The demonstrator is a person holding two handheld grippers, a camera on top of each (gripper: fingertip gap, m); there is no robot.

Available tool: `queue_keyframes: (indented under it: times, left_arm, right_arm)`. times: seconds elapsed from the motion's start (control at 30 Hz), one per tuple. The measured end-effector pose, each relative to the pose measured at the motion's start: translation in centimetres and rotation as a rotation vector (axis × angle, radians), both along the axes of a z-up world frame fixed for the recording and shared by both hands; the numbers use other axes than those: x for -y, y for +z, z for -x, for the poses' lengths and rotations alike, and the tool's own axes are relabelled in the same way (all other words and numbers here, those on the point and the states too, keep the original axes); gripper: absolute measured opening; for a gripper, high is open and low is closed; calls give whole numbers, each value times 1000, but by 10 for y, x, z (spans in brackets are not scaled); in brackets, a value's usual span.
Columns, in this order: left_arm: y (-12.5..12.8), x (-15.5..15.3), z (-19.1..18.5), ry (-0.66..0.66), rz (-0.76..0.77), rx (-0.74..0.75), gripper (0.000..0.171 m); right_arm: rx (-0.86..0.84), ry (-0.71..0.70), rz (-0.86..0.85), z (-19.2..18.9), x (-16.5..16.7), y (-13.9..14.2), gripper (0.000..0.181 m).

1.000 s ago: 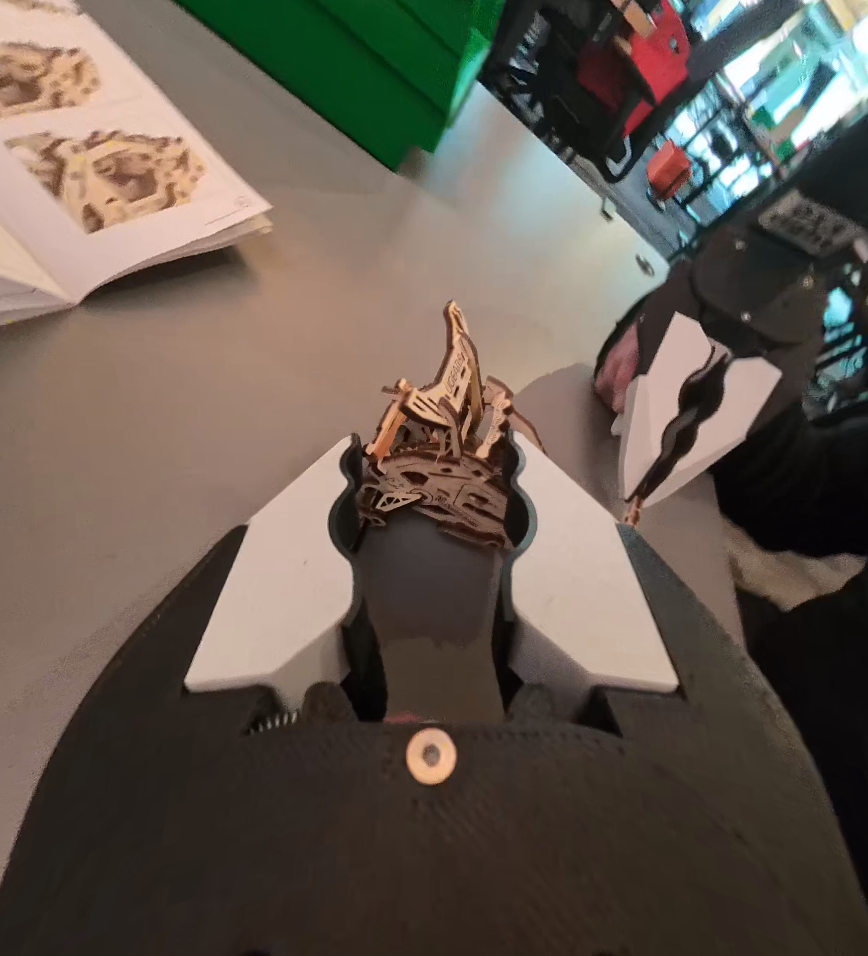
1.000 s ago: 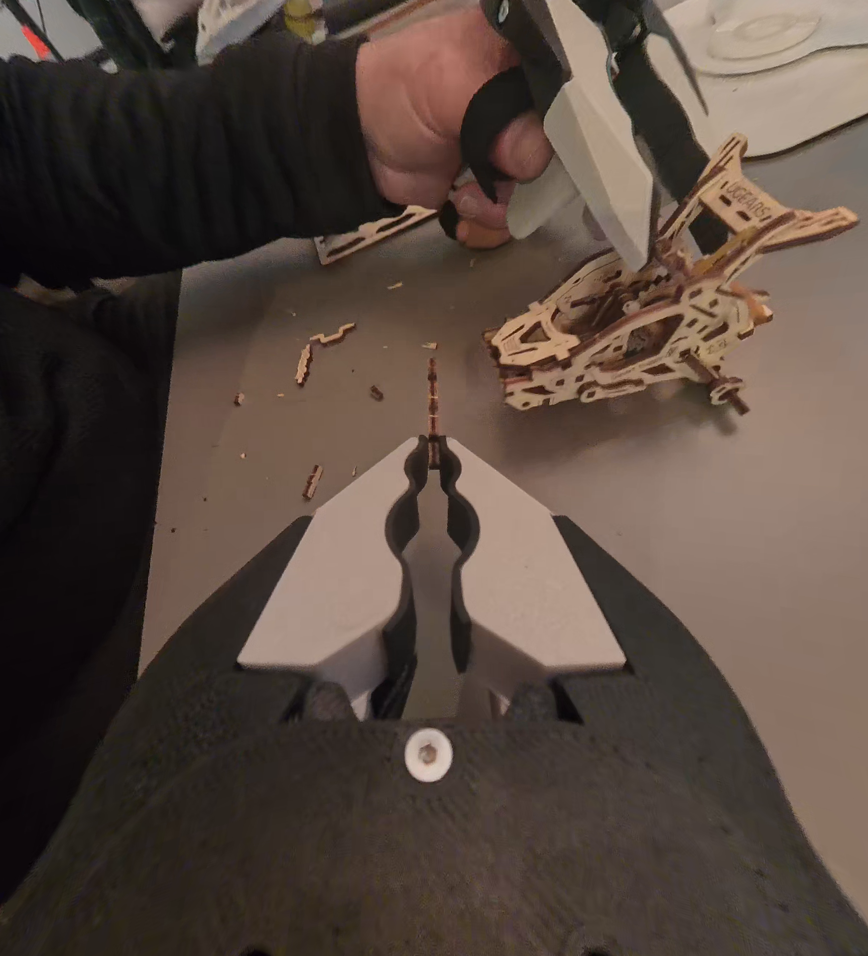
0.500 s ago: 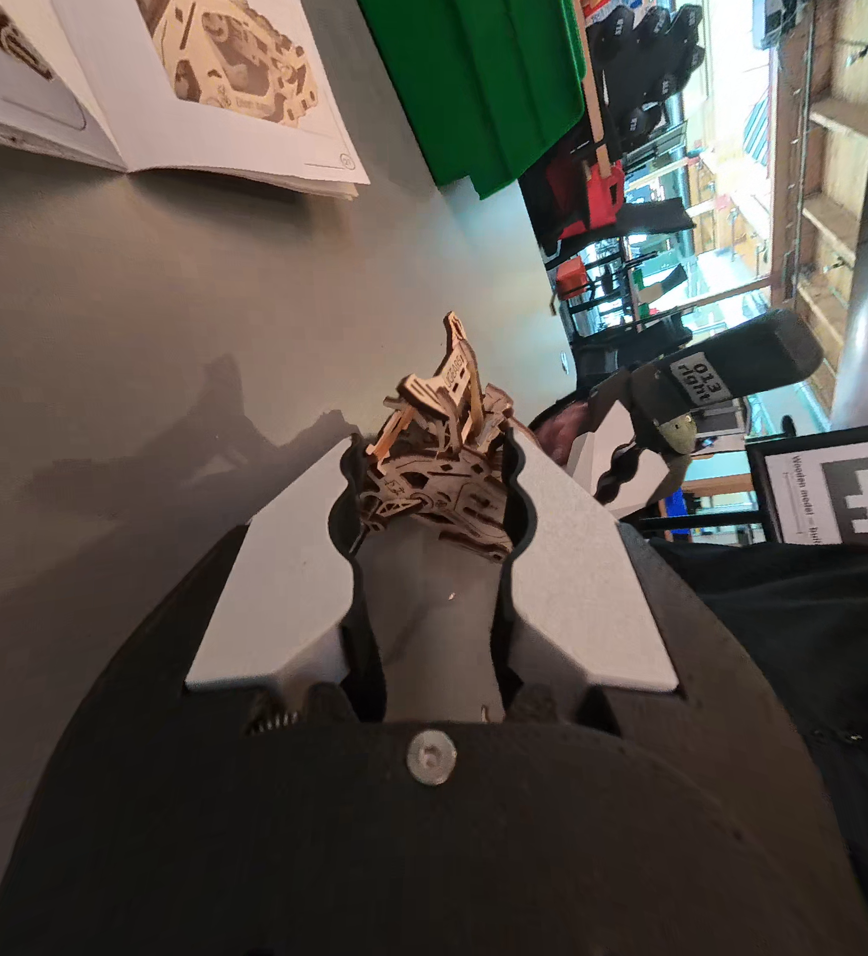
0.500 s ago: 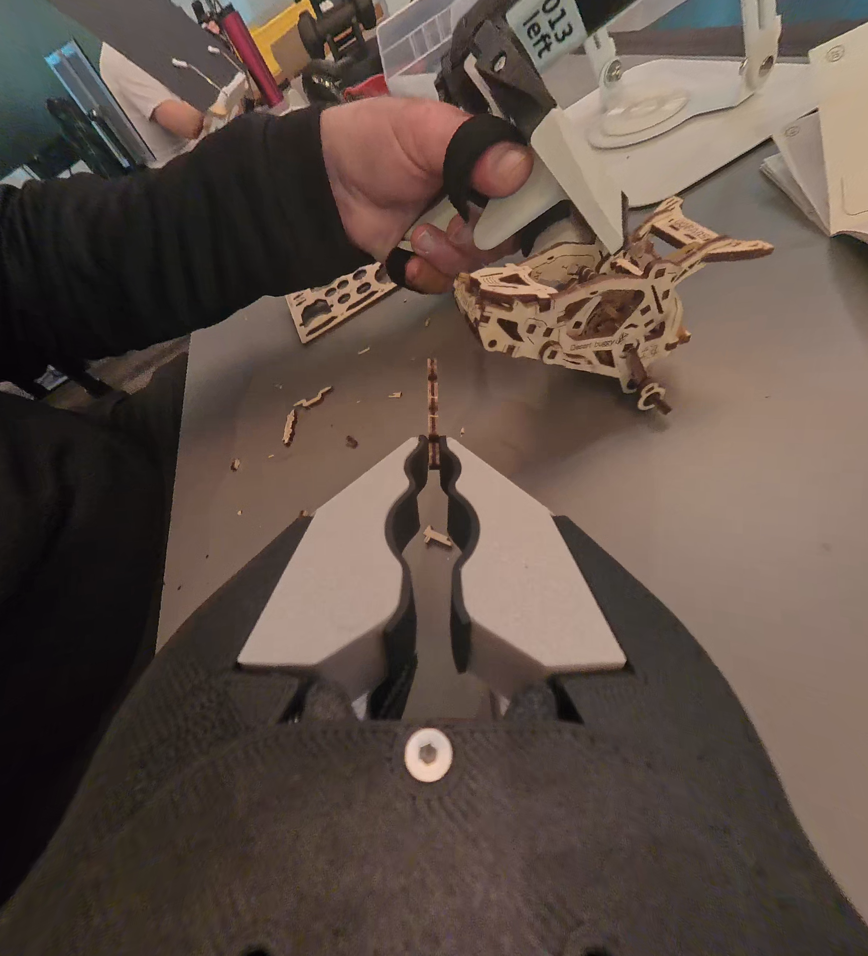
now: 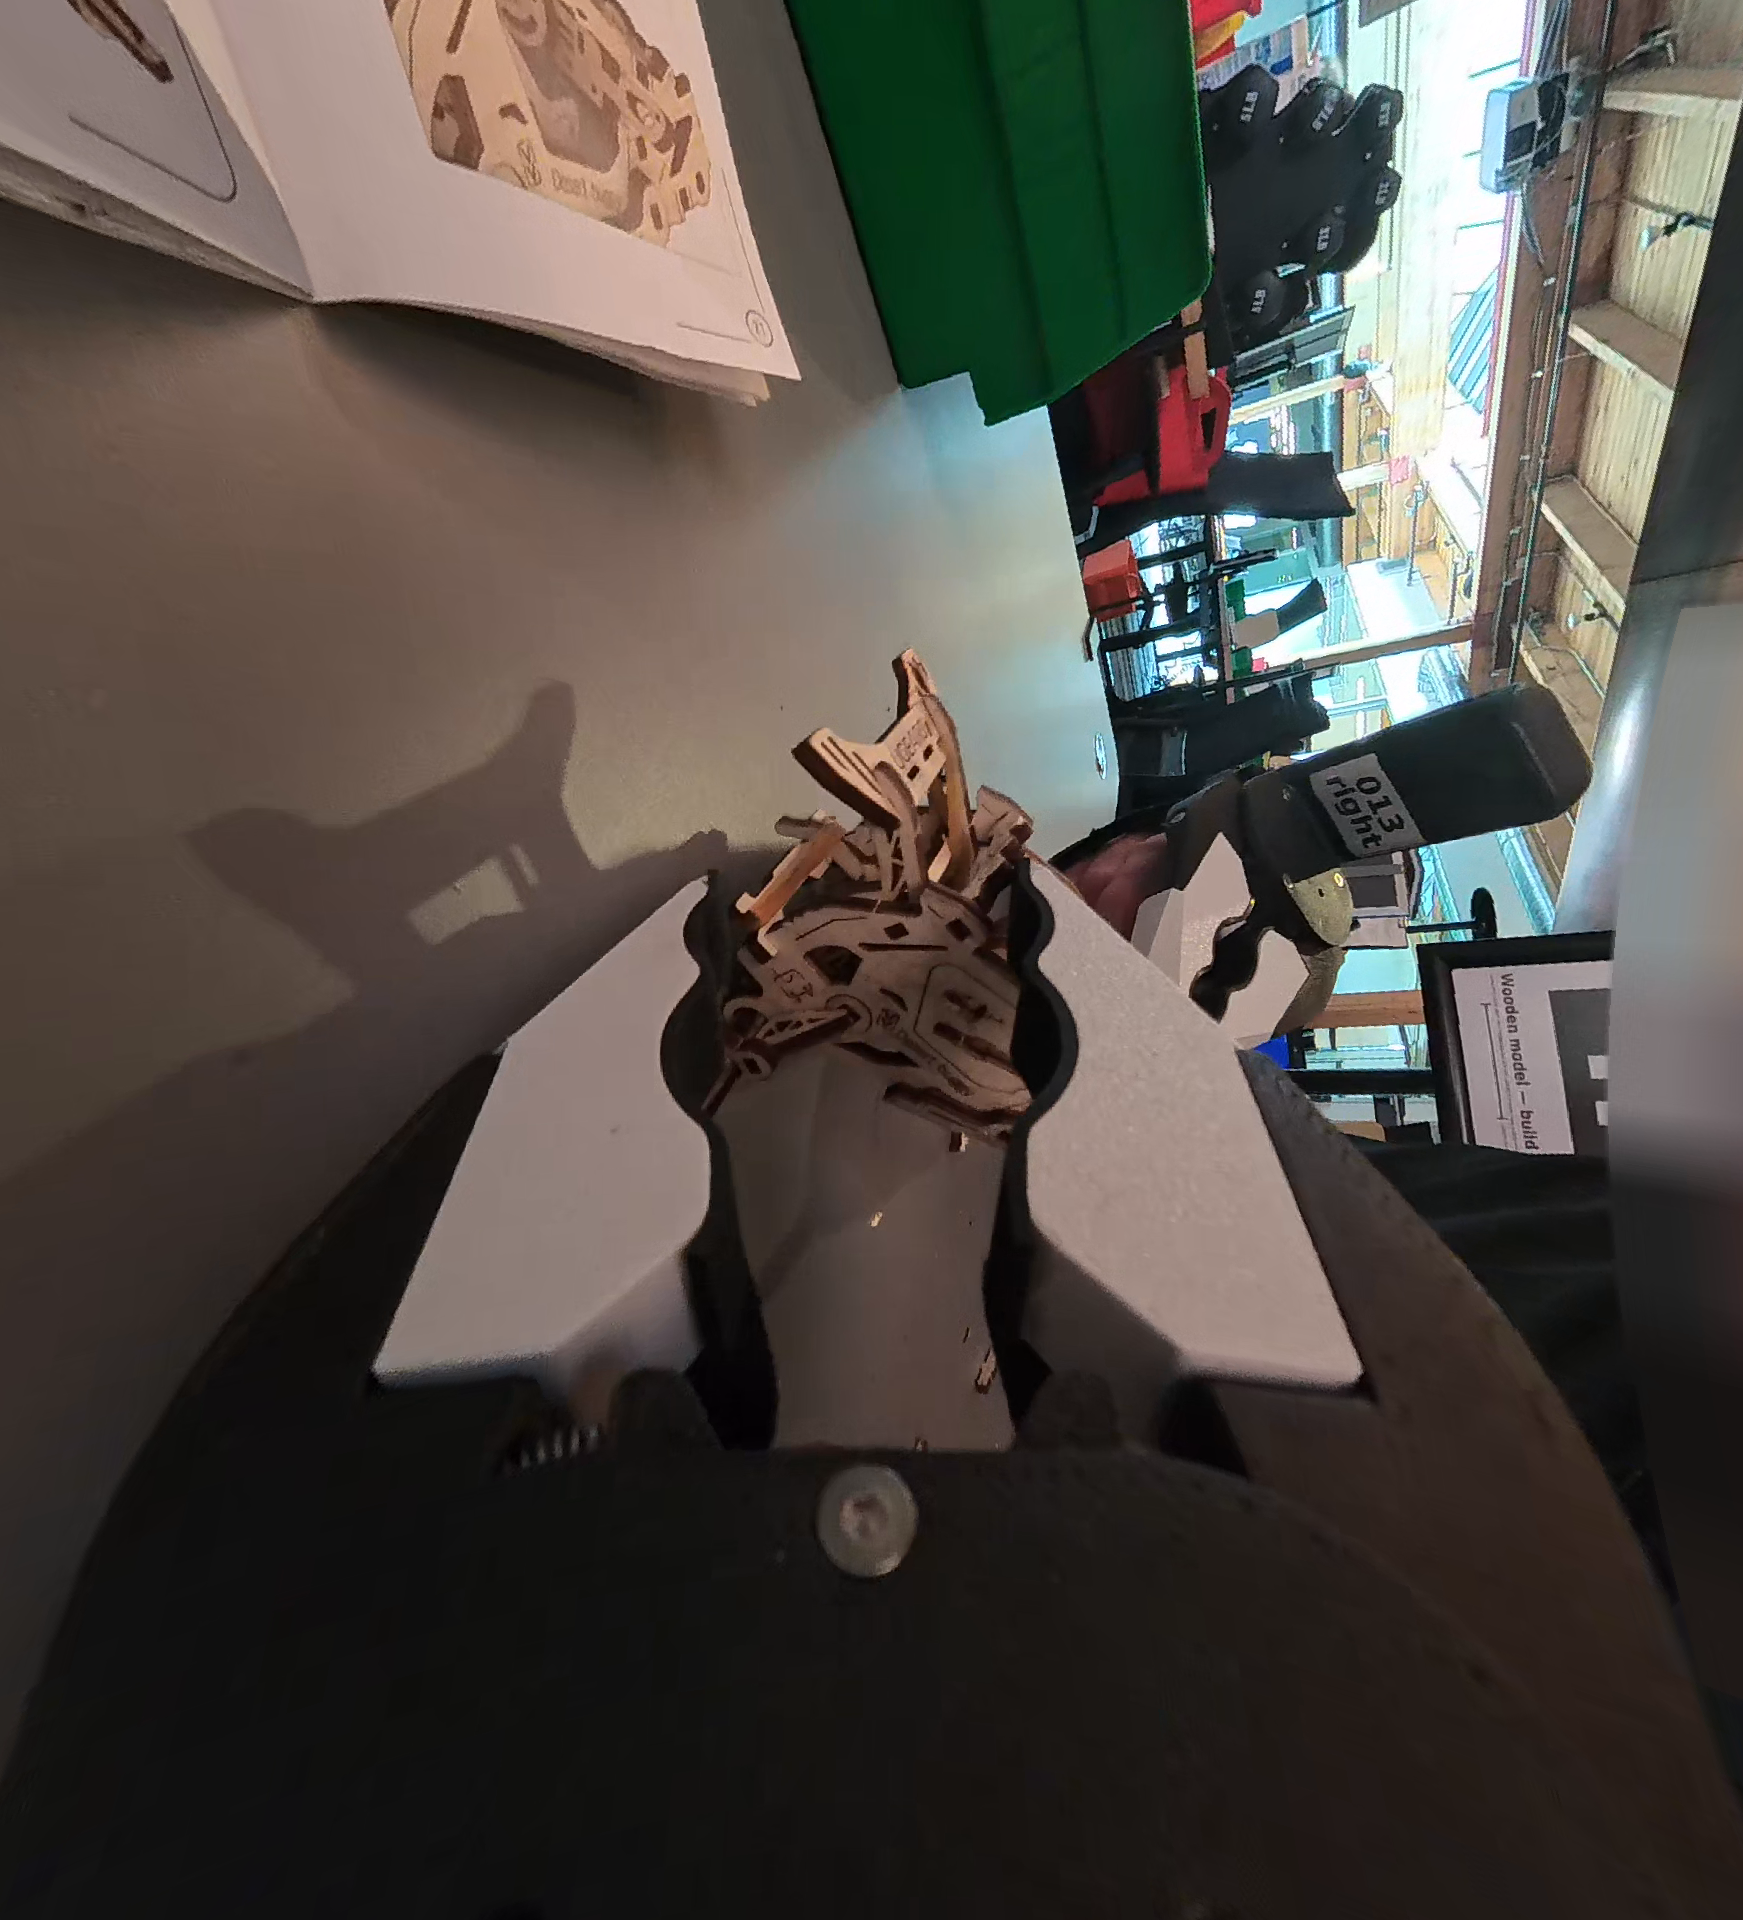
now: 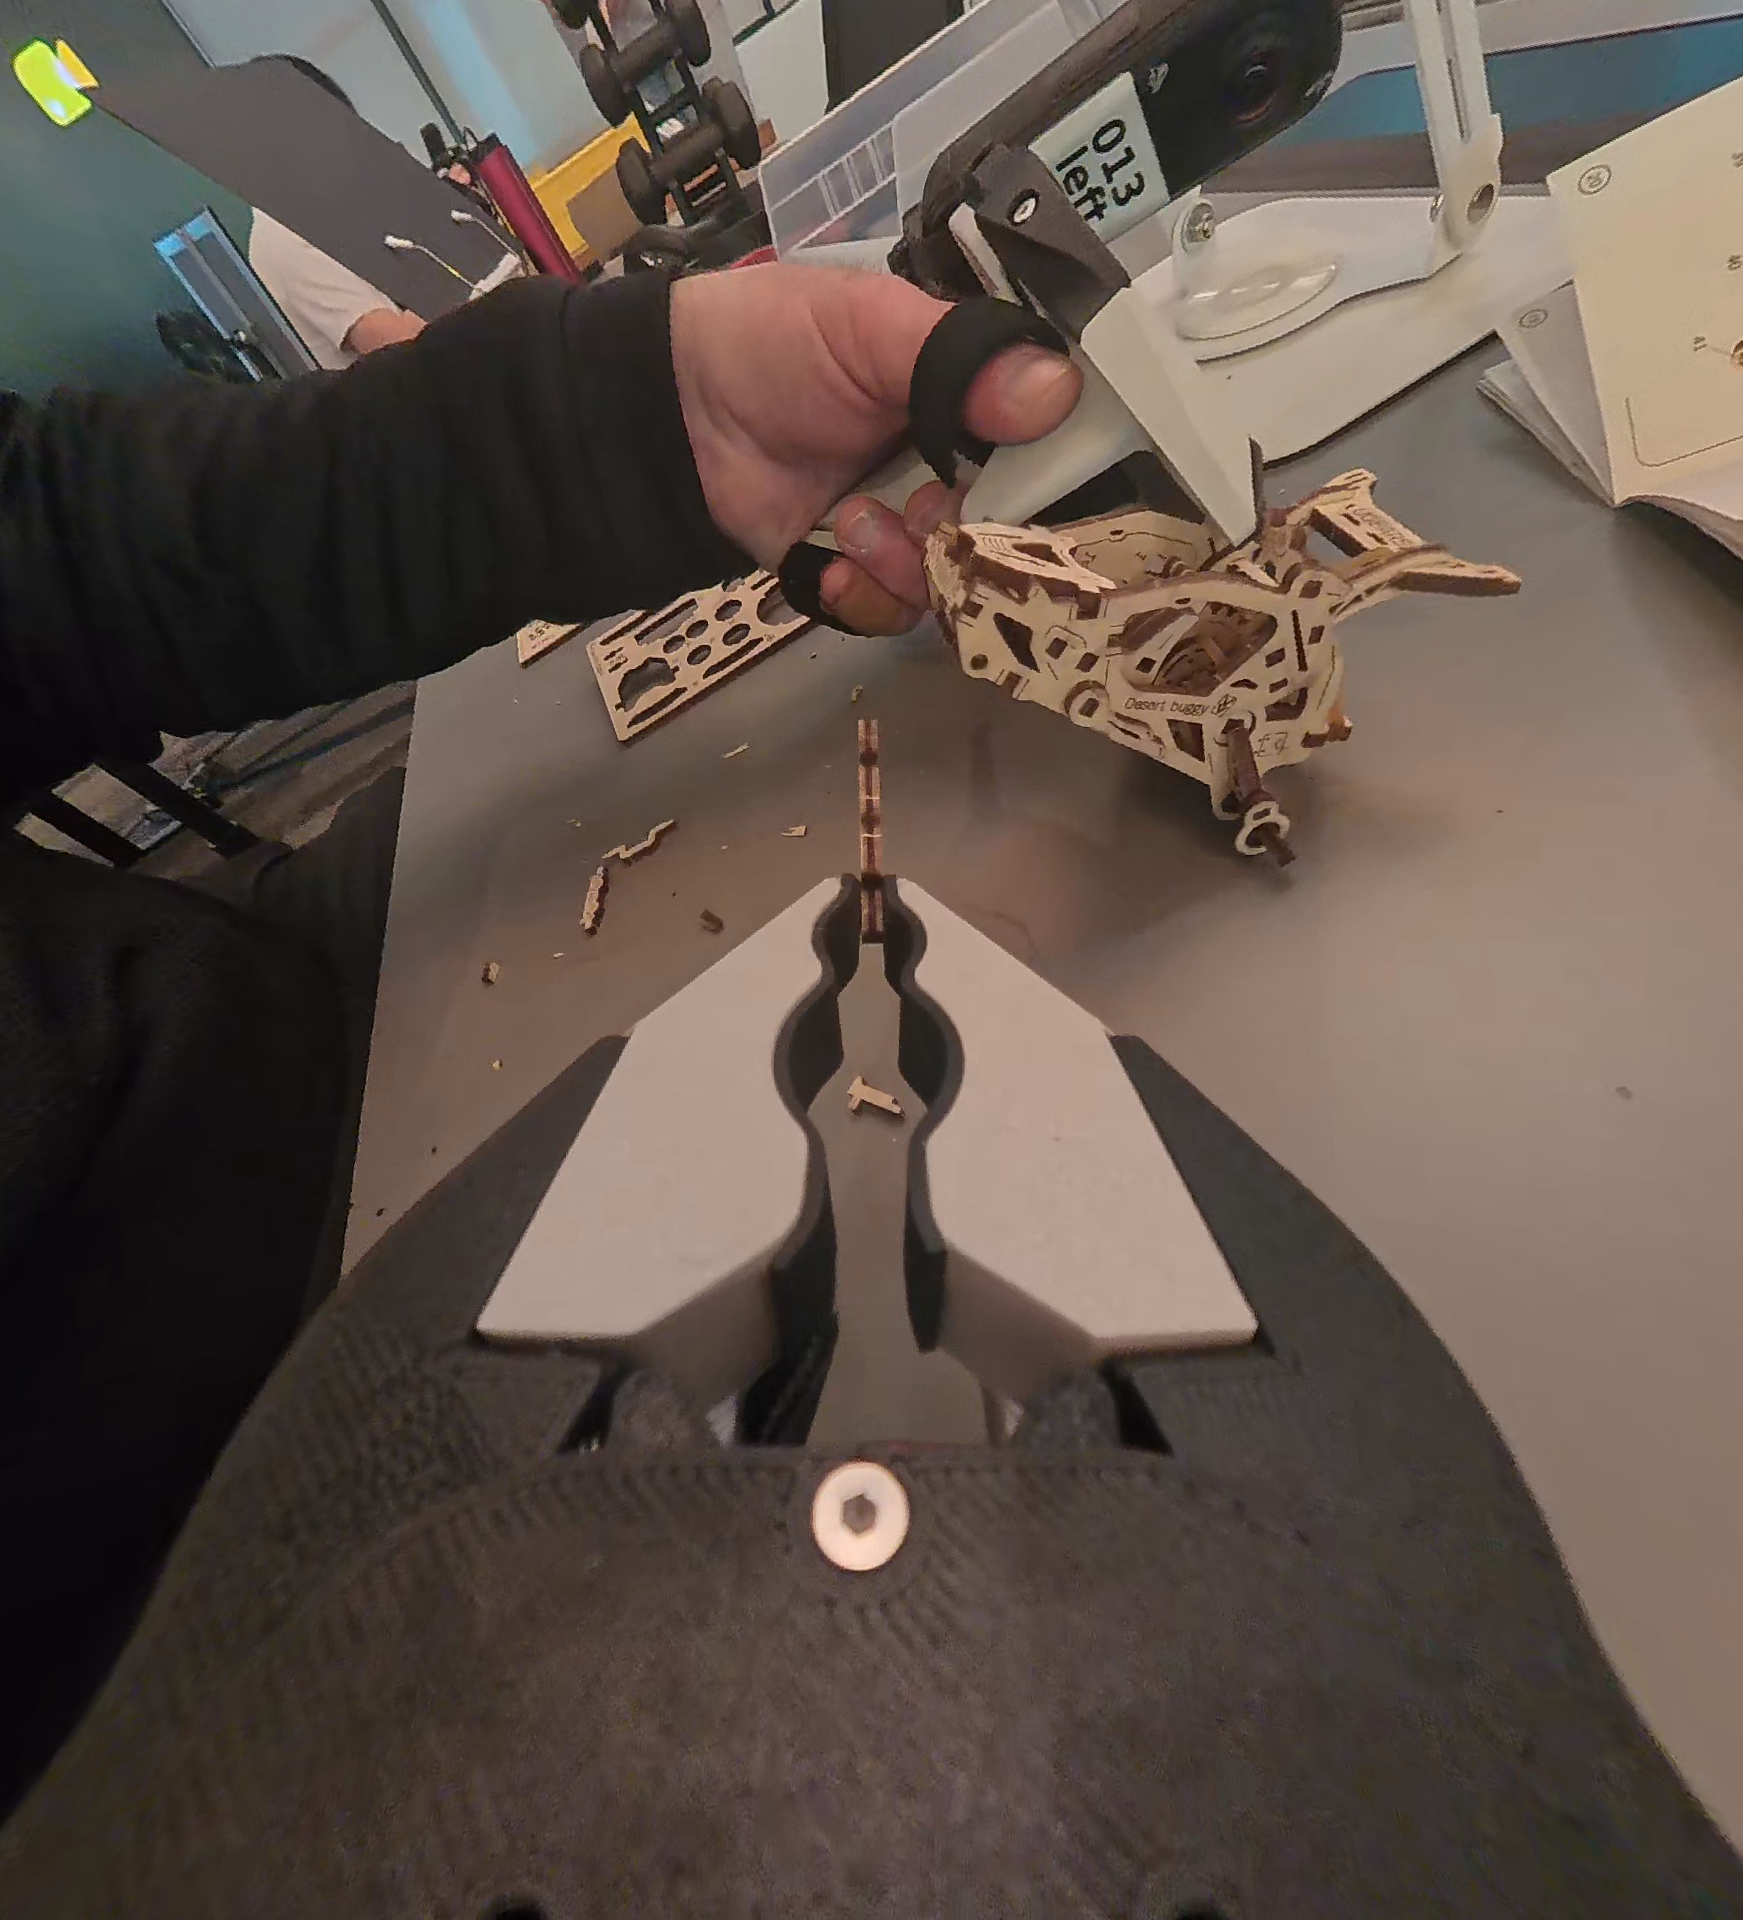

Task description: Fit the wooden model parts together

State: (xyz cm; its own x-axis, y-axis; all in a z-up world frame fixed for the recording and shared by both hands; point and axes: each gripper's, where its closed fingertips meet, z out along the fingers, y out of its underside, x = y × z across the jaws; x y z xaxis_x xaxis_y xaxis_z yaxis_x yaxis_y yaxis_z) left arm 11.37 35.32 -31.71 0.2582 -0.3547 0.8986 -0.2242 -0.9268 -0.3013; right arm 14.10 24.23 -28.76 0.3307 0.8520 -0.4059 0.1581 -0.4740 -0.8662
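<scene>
Left gripper [image 5: 872, 997]: two pale grey, matte, wedge-shaped fingers [image 5: 576, 1164] with wavy black inner pads are projecting from a black ribbed body; they are standing partly apart and clamping the wooden model [image 5: 888, 977] between their tips. The model, a pale laser-cut plywood frame with dark burnt edges and many small cut-outs, is filling the gap at the tips and extending beyond them, its forked end pointing away from the fingers; in the right wrist view the same model [image 6: 1158, 634] is hanging clear of the grey table [image 6: 1469, 1091], with an axle stub pointing downward. A hand [image 6: 825, 416] in a black sleeve is working the left gripper [image 6: 1231, 509] through black finger loops.

Right gripper [image 6: 872, 904]: fingers [image 6: 680, 1143] of the same shape are sitting almost together, pinching a thin, notched wooden strip [image 6: 868, 800] that is pointing straight ahead of the tips; a small loose chip [image 6: 872, 1098] is lying on the table, seen through the gap behind the tips.

Ahead and to the left of the right fingers, a flat punched-out plywood sheet [image 6: 680, 655] and scattered offcuts [image 6: 638, 847] are lying on the table; far right, an open instruction booklet [image 6: 1698, 343].
</scene>
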Motion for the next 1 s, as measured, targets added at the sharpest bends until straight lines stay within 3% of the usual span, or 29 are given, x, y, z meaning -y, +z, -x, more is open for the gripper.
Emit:
queue_keyframes:
  times: [0.4,0.77,1.0]
  left_arm:
    - [0,-2,-3,40,2,-7,51]
    - [1,-8,7,229,2,10,51]
    - [1,-7,8,243,20,21,50]
  right_arm:
    - [-24,-11,25,-2,-3,1,1]
    - [-30,-16,27,-3,-4,2,1]
    - [-28,-18,22,-3,-4,2,1]
